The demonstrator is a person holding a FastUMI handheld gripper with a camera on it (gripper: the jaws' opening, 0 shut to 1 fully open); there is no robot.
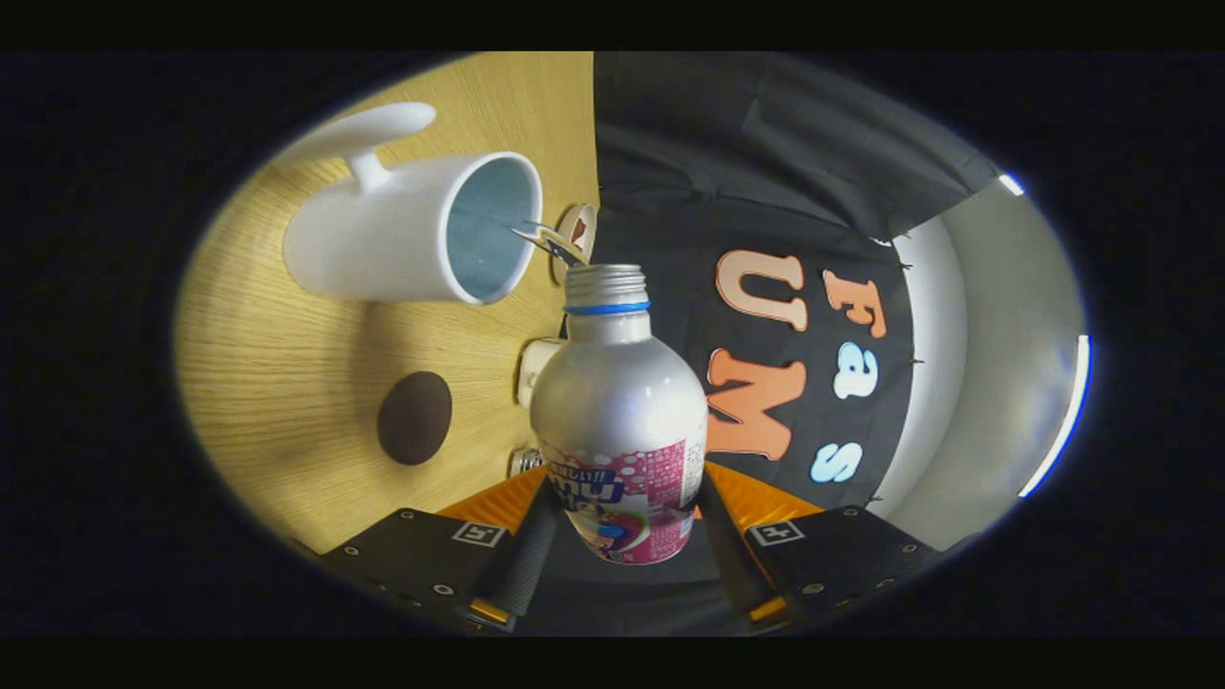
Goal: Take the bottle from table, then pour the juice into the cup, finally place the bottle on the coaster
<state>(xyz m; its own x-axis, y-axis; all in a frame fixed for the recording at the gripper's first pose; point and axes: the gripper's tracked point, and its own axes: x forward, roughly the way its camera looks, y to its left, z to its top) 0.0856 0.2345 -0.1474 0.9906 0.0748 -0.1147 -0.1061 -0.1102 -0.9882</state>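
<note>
two fingers (620, 536) clamp the bottle's label band, one on each flank. counter (258, 383) looks rolled sideways, so the gripper is tilted for pouring. cup (412, 230) lies beyond the fingers, its mouth near the bottle (620, 411) neck, which is uncapped. risk: the mouth sits beside the rim, not over it; juice could miss. coaster (414, 417) lies apart, clear.
</note>
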